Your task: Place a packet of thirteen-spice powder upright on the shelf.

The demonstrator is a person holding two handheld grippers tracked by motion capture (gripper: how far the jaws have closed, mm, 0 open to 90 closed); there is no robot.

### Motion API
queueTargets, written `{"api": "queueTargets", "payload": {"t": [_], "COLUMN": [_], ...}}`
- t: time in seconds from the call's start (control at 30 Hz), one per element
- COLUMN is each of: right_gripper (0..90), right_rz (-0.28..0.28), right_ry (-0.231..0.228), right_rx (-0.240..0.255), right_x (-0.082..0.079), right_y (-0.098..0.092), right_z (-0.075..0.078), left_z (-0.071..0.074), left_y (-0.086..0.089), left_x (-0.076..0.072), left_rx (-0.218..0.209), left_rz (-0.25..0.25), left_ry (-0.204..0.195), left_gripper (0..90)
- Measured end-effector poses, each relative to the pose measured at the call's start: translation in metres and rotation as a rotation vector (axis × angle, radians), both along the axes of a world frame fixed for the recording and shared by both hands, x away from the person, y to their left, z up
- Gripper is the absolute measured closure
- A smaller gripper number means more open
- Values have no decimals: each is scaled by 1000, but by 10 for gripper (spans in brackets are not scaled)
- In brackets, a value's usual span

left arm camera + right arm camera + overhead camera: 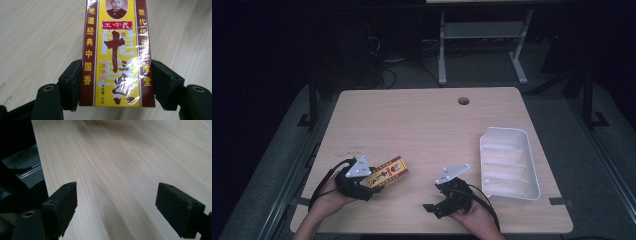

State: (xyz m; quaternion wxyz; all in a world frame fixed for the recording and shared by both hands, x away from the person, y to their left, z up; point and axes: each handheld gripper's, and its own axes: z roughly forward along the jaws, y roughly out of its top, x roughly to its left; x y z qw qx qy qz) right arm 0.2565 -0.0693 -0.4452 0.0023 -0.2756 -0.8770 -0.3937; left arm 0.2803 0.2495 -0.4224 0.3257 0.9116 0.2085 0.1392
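yellow box (117,57) | squeezed between left gripper (116,82) jaws | right gripper (116,202) jaws wide, holding nothing, bare table (130,165) between

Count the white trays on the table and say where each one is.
1. The white tray sits near the table's right edge, beyond the right gripper. It looks empty, and no other tray is visible.
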Motion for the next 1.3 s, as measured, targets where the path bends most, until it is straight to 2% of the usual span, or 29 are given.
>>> {"api": "queueTargets", "payload": {"t": [0.23,0.43,0.6,0.77,1.03,1.1,1.3], "right_gripper": [153,150,152,159,164,164,176], "right_rz": [-24,-30,-31,-26,-34,-40,-64], "right_ry": [2,16,17,3,-7,3,7], "right_rx": [12,56,68,90,135,147,179], "right_x": [0,1,0,-2,-1,0,2], "right_y": [-2,-4,-3,-2,-4,-5,-7], "right_z": [1,3,4,6,12,13,13], "left_z": [-1,-2,-6,-6,-10,-9,-7], "left_y": [-8,-16,-22,-31,-42,-45,-53], "left_x": [-14,-24,-34,-45,-51,-52,-55], "left_rx": [-19,-26,-44,-33,-23,-25,-54], "left_rz": [-19,-42,-61,-91,-118,-122,-116], "left_ry": [-16,-26,-30,-55,-80,-88,-126], "left_gripper": [322,322,322,322,322,322,322]}}
